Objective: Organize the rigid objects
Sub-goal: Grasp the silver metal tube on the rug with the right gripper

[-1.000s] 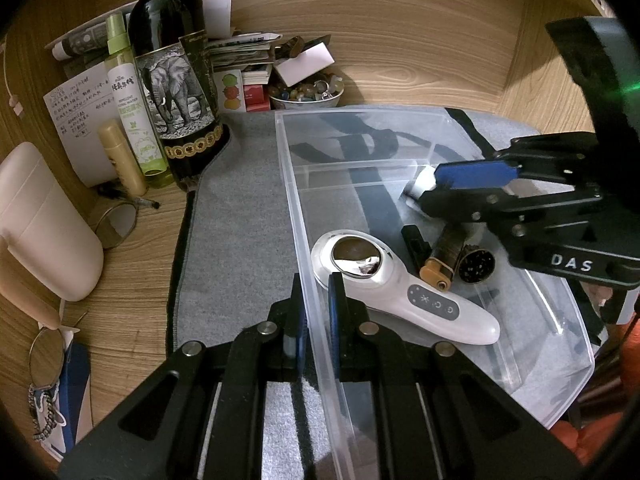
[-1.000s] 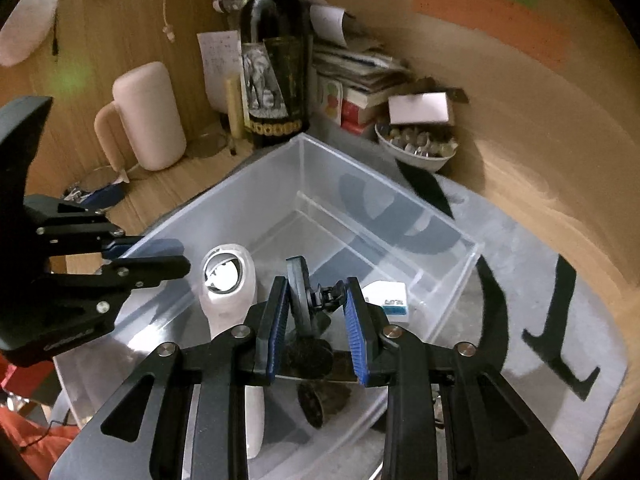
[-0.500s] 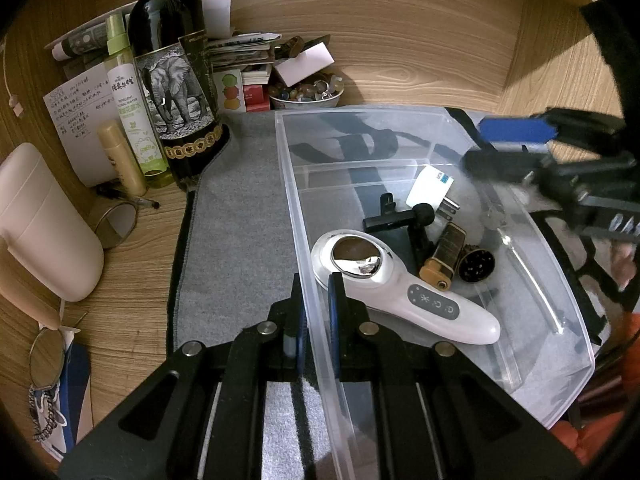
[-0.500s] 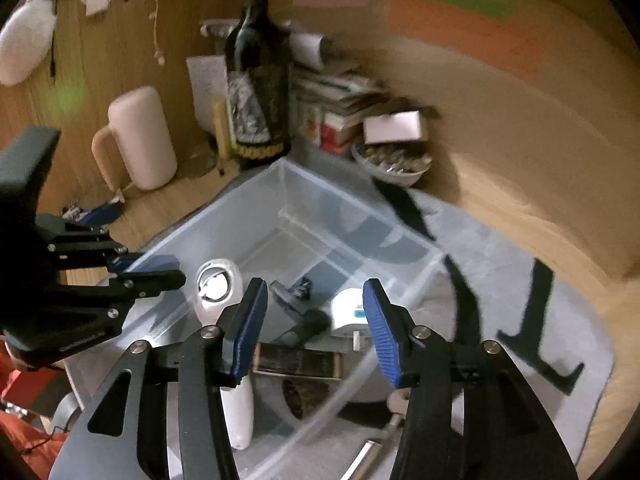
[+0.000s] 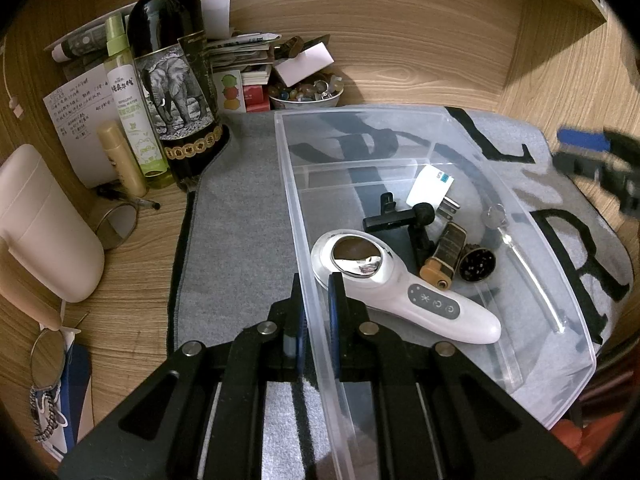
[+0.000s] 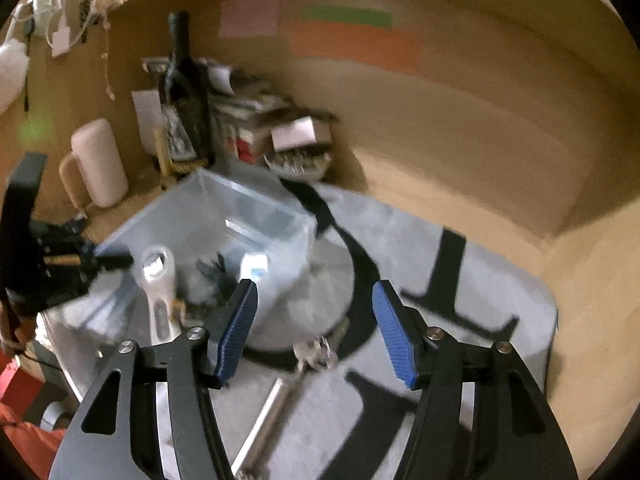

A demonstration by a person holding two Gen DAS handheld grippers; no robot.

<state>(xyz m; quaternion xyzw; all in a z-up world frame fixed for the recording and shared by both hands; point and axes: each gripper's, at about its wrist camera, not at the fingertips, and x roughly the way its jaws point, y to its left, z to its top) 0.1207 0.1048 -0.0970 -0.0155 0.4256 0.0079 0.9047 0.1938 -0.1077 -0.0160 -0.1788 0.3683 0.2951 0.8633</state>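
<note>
My left gripper [image 5: 316, 312] is shut on the near left wall of a clear plastic bin [image 5: 296, 216]. In the bin lie a white handheld device [image 5: 400, 292], a black clamp mount [image 5: 404, 218], a brown lighter [image 5: 446, 254], a dark round grinder [image 5: 477, 264] and a white charger [image 5: 430, 186]. My right gripper [image 6: 316, 326] is open and empty, above the grey mat to the right of the bin [image 6: 240, 220]. A metal key-like tool [image 6: 280, 392] lies on the mat below it. The right gripper shows blurred at the right edge of the left wrist view [image 5: 596, 156].
A wine bottle [image 5: 176, 92], a green spray bottle [image 5: 134, 112], a cream tube [image 5: 120, 160], papers and a bowl of trinkets [image 5: 306, 92] stand at the back. A pink mug [image 5: 44, 228] and a small mirror [image 5: 118, 224] stand on the left. Wooden walls close the back and right.
My right gripper let go of the black clamp mount in the bin, opened wide, and drew back to the right, out over the mat. The left gripper has kept its hold.
</note>
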